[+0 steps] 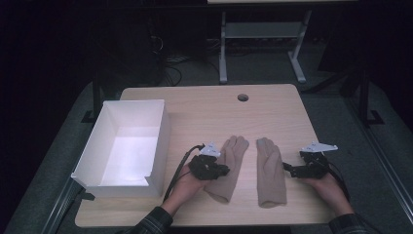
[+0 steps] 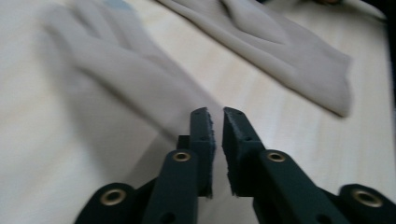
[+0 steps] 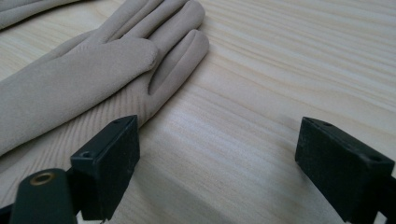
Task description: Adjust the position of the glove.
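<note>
Gloves: left glove and right glove flat, side by side, apart, on near half of table, pale wood grain. White box at table's left edge. Room dark; grey floor and desk legs behind. Left gripper at left glove's edge, jaws nearly closed, possibly pinching cloth; blurred. Right gripper just beside right glove, jaws wide apart.

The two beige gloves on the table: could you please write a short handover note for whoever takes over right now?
Left gripper: jaws nearly shut with a thin gap, nothing visibly between them, at the left glove.
Right gripper: jaws wide open, empty, beside the right glove.
Both gloves lie flat, side by side, fingers pointing away.
White box at the table's left holds nothing.
Done: nothing gripped or moved.
Left: probably grasp each glove and put it in the box.
</note>
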Tool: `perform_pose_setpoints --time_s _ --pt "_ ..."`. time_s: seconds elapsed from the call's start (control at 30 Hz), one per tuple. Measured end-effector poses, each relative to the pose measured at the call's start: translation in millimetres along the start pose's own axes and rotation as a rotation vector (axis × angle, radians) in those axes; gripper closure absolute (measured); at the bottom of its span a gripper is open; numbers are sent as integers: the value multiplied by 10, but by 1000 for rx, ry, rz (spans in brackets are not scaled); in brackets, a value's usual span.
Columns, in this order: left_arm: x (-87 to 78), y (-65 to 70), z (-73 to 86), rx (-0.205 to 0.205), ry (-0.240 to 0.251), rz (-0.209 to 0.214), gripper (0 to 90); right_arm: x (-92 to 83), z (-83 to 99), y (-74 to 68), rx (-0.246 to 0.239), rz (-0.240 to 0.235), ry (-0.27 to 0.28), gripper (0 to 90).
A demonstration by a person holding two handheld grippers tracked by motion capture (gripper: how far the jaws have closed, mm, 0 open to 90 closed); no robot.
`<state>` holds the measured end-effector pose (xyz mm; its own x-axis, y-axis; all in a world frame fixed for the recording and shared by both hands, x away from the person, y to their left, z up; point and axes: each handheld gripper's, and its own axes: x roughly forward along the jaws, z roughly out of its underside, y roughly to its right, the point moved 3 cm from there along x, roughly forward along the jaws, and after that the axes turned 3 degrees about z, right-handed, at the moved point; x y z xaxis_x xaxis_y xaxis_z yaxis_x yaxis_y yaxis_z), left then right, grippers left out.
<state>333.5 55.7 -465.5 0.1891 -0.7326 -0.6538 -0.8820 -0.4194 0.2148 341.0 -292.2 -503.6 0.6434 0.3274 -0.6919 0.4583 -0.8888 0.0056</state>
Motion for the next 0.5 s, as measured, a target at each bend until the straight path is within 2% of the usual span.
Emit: perform_pose_setpoints --time_s 0.03,0.23,0.33,0.5 --pt "-42 -70 -13 0 11 -35 770 1 -1 0 -1 0 0 134" --pt "-37 -347 -90 -26 30 -113 598 5 -4 -2 -1 -1 1 134" --pt "17 -449 -99 -38 26 -129 559 5 -4 -2 -1 -1 1 134" --pt "155 -539 -98 -50 7 -136 539 5 -4 -4 -2 -2 2 135"
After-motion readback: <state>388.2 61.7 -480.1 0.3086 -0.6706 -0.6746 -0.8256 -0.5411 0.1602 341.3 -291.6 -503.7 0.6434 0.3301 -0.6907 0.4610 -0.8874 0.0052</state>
